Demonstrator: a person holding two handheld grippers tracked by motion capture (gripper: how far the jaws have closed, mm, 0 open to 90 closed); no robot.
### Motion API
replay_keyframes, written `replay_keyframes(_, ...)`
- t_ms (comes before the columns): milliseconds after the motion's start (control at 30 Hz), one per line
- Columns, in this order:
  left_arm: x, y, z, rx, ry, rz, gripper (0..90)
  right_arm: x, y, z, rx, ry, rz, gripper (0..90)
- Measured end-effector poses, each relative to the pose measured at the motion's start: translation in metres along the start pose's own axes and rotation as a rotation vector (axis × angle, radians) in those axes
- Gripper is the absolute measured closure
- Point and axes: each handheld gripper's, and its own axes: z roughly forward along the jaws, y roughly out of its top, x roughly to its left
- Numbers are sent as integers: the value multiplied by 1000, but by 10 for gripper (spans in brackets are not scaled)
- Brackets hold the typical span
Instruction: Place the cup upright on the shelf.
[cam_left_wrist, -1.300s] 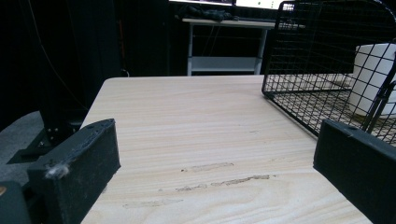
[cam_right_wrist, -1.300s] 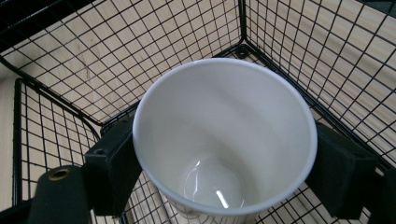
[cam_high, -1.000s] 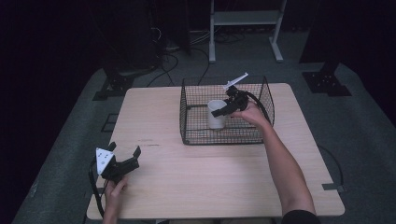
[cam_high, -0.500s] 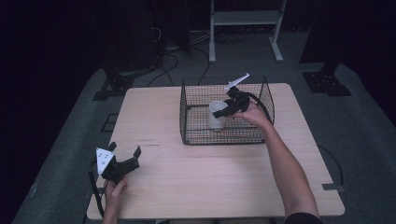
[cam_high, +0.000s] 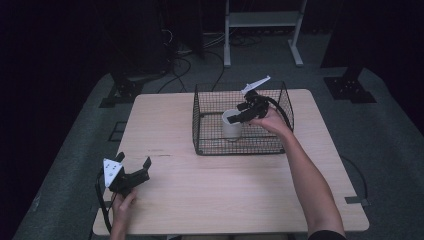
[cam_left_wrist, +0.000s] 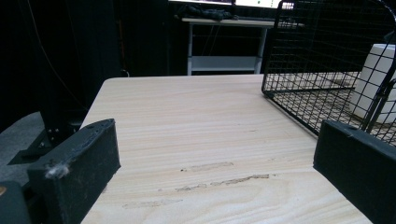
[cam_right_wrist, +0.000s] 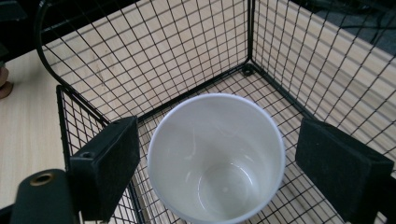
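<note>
White cup (cam_right_wrist: 217, 156) stands upright and empty in the black wire basket (cam_high: 210, 107), directly btwn the right gripper's (cam_high: 245, 111) fingers (cam_right_wrist: 108, 165). Those fingers are spread wide, one each side of the rim, w/ a gap on both sides in the right gripper view, so nothing is gripped. Basket mesh floor lies under the cup; basket corner sits just beyond the fingers.

Left gripper (cam_high: 131, 172) is low over the wooden counter (cam_high: 240, 185) at its near-left corner, well apart from the basket. Its fingers (cam_left_wrist: 74, 170) are wide open and hold nothing; bare counter lies btwn them. Basket and cup show ahead, off to the right of its fingers.
</note>
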Motion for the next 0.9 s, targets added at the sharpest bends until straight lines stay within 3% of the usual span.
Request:
replay_keyframes(533, -1, 0, 0, 2, 0, 8, 0, 16, 5, -37, -96, 4, 12, 130)
replay_keyframes(900, -1, 0, 0, 3, 1, 7, 0, 28, -5, -57, -116, 13, -2, 130)
